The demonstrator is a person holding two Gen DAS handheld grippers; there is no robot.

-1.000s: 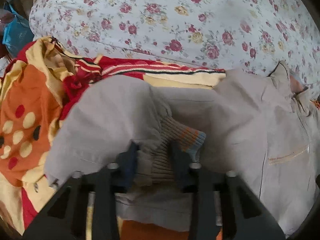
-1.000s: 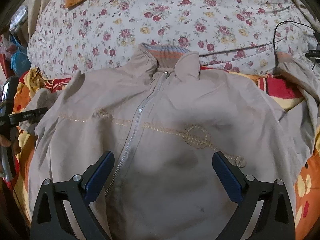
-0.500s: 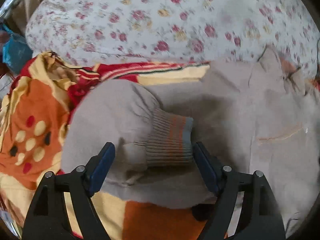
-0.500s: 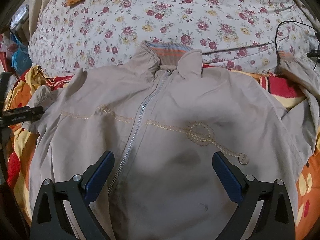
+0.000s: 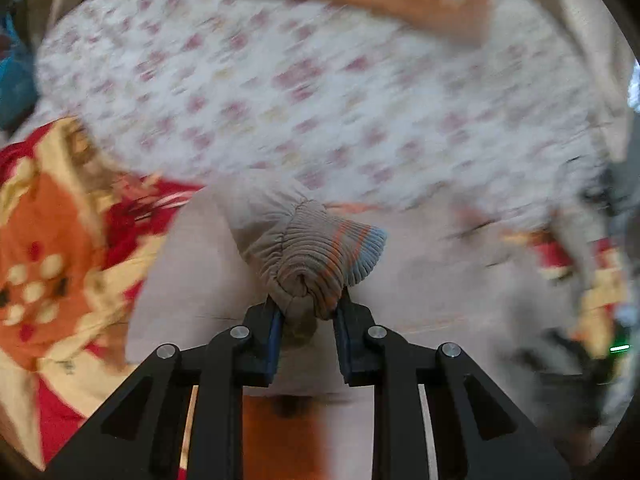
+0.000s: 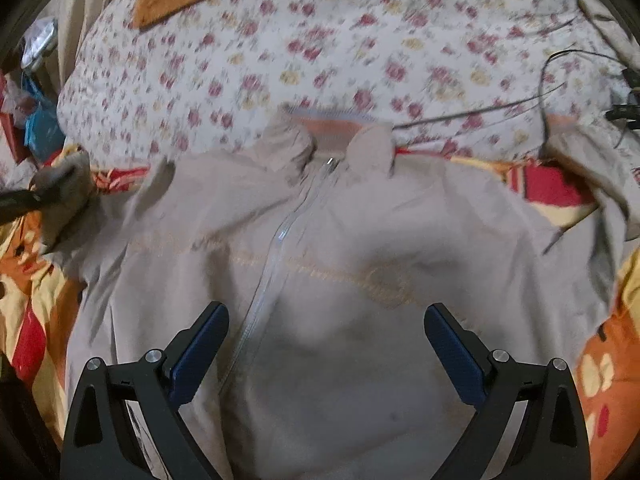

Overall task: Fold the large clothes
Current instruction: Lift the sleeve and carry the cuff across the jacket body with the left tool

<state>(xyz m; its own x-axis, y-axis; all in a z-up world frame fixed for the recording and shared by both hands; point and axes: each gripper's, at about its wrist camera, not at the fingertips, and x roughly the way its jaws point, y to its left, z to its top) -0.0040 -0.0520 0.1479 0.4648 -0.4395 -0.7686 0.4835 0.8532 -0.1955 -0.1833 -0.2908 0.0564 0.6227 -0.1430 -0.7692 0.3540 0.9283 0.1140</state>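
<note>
Item: beige zip-front jacket (image 6: 340, 264), laid face up on a bed, collar toward the far side. Zipper (image 6: 272, 256) runs down the front, closed as far as shown. A line of pale embroidery with a ring motif (image 6: 384, 280) crosses the chest. Collar lining ribbed, with orange and blue stripes (image 6: 332, 118).

Sleeve on the jacket's left-hand side in the picture: ribbed cuff (image 5: 320, 260), striped orange and blue at its edge, is bunched and lifted off the bedding. The left tool (image 5: 308, 320) is clamped on this cuff; its jaws are closing, with the knit squeezed between the blue pads (image 5: 274, 332). In the right wrist view the same cuff appears at the left edge, raised above the jacket's shoulder, with a dark part of the left tool beside it (image 6: 20, 200).

Opposite sleeve (image 6: 592, 176): lies spread out to the right side, over the patterned blanket.

Right tool (image 6: 326, 344): jaws wide apart, nothing between them, held above the lower front of the jacket, straddling the zipper and chest area.

Bedding: orange, red and yellow patterned blanket (image 6: 32, 288) under the jacket; white sheet with small red and yellow flowers (image 6: 320, 40) beyond it. A black cable (image 6: 480, 110) trails across the floral sheet at right. Left wrist view is heavily blurred outside the cuff.
</note>
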